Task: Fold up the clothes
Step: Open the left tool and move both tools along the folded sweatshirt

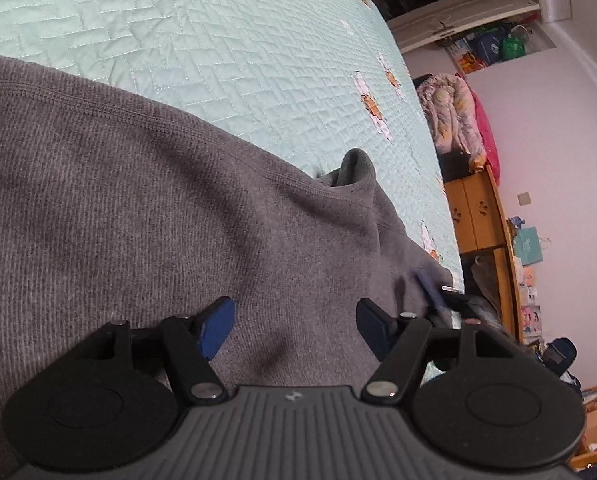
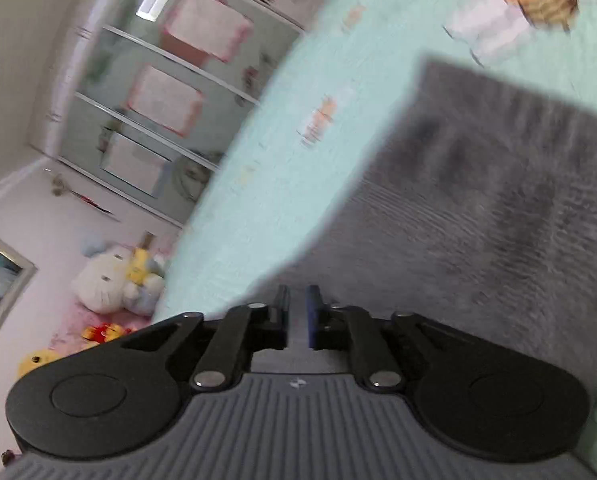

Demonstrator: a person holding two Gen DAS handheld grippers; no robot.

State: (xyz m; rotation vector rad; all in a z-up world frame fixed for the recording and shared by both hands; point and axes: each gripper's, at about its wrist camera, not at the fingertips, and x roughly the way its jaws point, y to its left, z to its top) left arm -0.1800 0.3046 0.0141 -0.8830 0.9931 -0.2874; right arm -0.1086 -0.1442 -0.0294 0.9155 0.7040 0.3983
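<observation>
Left wrist view: grey ribbed knit garment, spread over a mint-green quilted bedspread with small orange-and-white animal motifs; seam lines visible, one raised fold or collar-like bump near its far edge. Left gripper, black frame with blue finger pads, hangs above the cloth with jaws spread wide, grasping nothing; likely poised to take a fresh hold. Part of another blue-tipped gripper shows at the garment's edge by the bed side.

Right wrist view: blurred. Right gripper, jaws drawn nearly together with a strip of grey knit between them, apparently clenched on the garment's edge to lift or carry a fold. A squared corner of the garment lies flat on the bedspread.

Markings: small emblem on each gripper body, unreadable. No legible writing elsewhere.
</observation>
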